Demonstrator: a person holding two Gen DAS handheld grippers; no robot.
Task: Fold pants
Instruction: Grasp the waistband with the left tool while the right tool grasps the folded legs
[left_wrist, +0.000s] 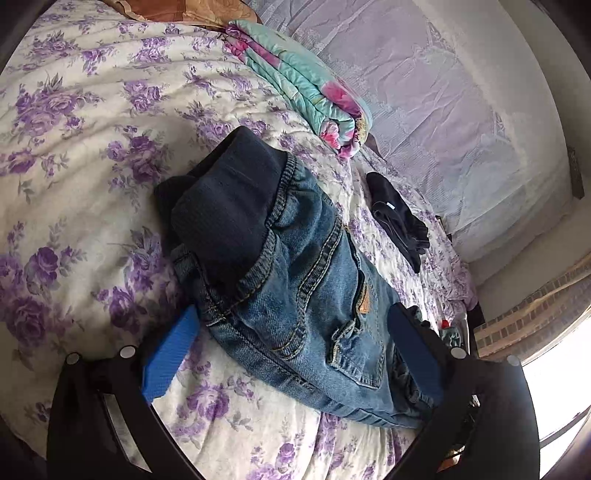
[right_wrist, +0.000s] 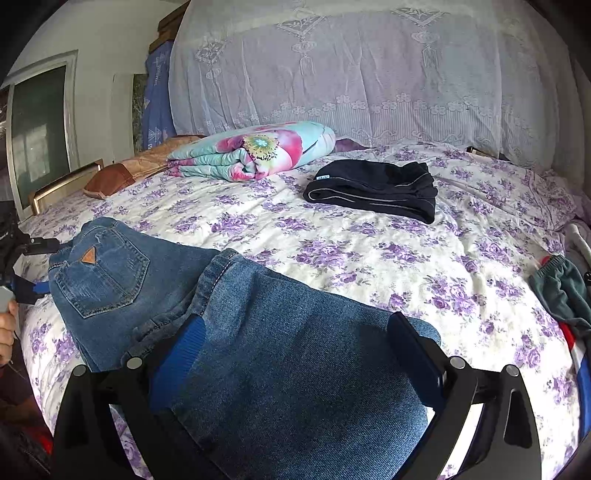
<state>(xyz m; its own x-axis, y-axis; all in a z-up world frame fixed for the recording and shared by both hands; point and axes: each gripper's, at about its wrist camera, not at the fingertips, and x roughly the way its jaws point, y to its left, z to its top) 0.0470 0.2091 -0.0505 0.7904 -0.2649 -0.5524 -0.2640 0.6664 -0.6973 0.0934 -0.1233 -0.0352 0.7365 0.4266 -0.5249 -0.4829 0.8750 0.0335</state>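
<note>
Left claw gapes wide around the waistband end of the blue jeans on the floral bedsheet, gripping nothing; right claw spreads wide over the folded leg, holding nothing.

A folded floral quilt lies near the bed's far edge, beside a brown pillow. A folded dark garment rests on the purple-flowered bedspread. Lace curtain hangs behind; crumpled clothes sit at the right edge.
</note>
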